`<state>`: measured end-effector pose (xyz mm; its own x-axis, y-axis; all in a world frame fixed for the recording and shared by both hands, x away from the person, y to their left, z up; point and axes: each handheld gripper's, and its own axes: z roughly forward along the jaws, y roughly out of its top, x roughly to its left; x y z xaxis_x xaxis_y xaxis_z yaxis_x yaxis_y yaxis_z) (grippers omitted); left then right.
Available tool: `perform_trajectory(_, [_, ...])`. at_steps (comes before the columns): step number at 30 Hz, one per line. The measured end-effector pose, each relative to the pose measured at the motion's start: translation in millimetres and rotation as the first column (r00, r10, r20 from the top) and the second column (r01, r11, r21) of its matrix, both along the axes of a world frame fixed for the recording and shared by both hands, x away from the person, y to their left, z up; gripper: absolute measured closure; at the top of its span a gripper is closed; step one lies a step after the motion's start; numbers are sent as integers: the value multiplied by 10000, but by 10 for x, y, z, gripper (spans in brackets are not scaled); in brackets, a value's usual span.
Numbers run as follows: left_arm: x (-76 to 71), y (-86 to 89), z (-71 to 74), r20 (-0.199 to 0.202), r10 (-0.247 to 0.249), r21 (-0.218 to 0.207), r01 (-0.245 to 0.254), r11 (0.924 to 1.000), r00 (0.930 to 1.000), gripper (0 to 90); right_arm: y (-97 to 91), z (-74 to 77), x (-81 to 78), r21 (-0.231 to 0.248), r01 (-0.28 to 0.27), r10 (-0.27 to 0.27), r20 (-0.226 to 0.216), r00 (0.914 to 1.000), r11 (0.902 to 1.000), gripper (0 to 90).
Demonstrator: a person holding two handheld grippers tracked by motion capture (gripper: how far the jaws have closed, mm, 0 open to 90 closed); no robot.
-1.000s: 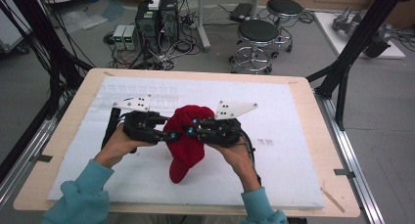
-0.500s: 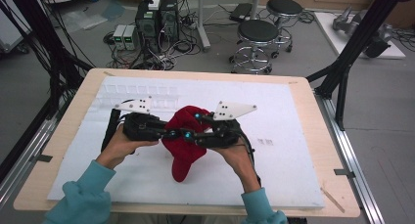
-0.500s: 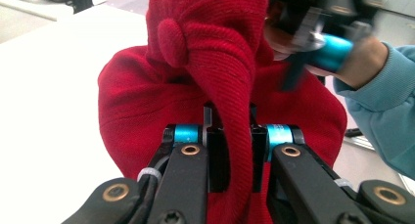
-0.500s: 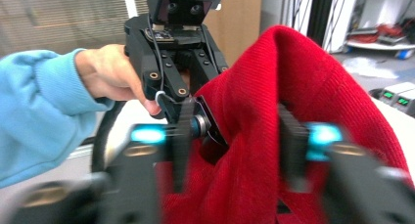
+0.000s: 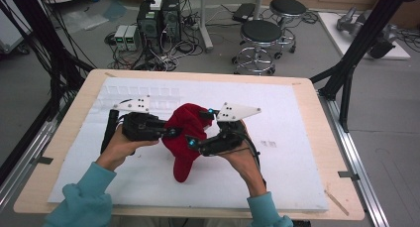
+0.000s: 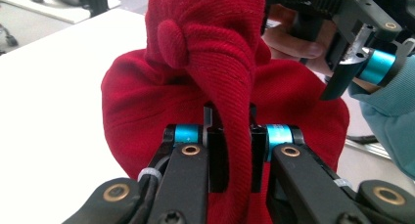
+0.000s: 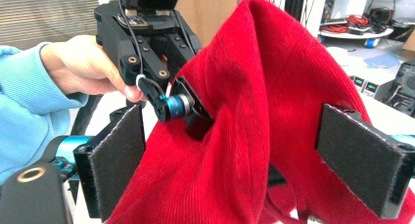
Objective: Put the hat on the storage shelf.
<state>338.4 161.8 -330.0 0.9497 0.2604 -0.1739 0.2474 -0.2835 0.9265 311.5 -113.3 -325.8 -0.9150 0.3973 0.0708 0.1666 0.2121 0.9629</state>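
Swung nearer and tilted since a second ago: right gripper (image 5: pixel 200 143), jaws spread wide either side of the red knit hat (image 5: pixel 184 138), not closed on it. Left gripper (image 6: pixel 234 136) clamped tight on a fold of hat, lifting it. Hat at mid-table (image 5: pixel 302 138), between both grippers, tail draped toward near edge.

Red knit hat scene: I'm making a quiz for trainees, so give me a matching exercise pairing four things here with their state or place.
Things:
1. left tongs
2. right tongs
3. red knit hat
4. two round stools

States or places:
A. jaws apart, with cloth between them
B. on the floor beyond the table
C. clamped on a fold of cloth
D. held up between both tools over the white sheet

Pairs: 1-C, 2-A, 3-D, 4-B
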Motion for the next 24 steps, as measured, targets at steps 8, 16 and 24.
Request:
perform_trajectory(8, [46, 121, 52, 65, 1103, -3, -1103, 9939, 9939, 844, -60, 21, -25, 135, 509, -507, -135, 9986, 9986, 107])
perform_trajectory(16, [102, 169, 112, 249, 1722, -108, -1720, 9850, 9847, 844, -92, -49, -45, -11, 910, -910, -415, 9950, 9958, 107])
perform_trajectory(24, [151, 131, 236, 511, 2012, -383, -1994, 9792, 9782, 844, -124, -101, -127, -207, 1306, -1318, -768, 9883, 9912, 108])
